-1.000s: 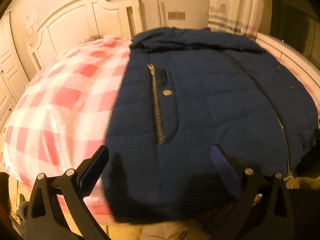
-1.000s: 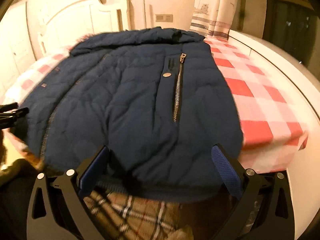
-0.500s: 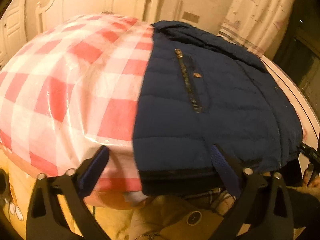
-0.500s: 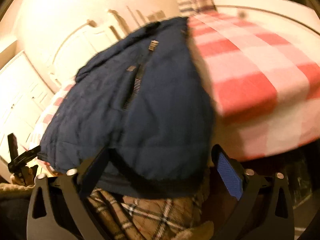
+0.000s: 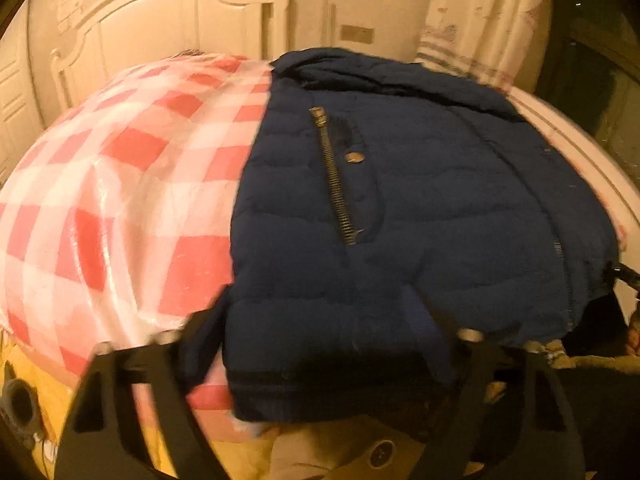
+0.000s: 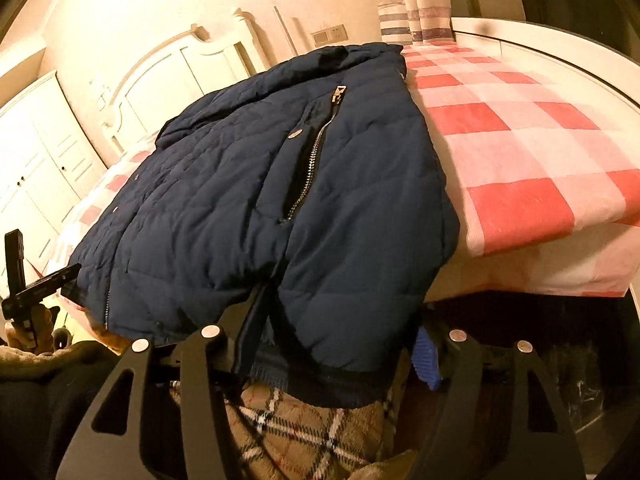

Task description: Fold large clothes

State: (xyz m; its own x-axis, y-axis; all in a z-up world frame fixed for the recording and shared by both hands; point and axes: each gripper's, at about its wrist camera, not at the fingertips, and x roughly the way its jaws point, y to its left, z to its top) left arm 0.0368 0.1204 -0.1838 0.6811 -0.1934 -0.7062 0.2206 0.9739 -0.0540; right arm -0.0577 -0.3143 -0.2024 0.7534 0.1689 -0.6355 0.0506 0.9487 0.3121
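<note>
A navy quilted jacket (image 5: pixel 400 208) lies front up on a bed with a red and white checked cover (image 5: pixel 120 184); its hem hangs over the near edge. It also shows in the right wrist view (image 6: pixel 248 184). My left gripper (image 5: pixel 320 340) is open, its fingers either side of the hem's left corner. My right gripper (image 6: pixel 340 336) is open around the hem's right corner, one finger pressing into the fabric, the blue pad (image 6: pixel 428 356) below the hem.
A white headboard (image 5: pixel 180 12) stands at the far end of the bed, a curtain (image 5: pixel 480 20) beside it. White wardrobe doors (image 6: pixel 36 160) stand at the left. The person's plaid garment (image 6: pixel 304 432) is right below the hem.
Both grippers have moved in onto the jacket's hem corners. The jaws stand narrower than half a second ago, with hem fabric now between them.
</note>
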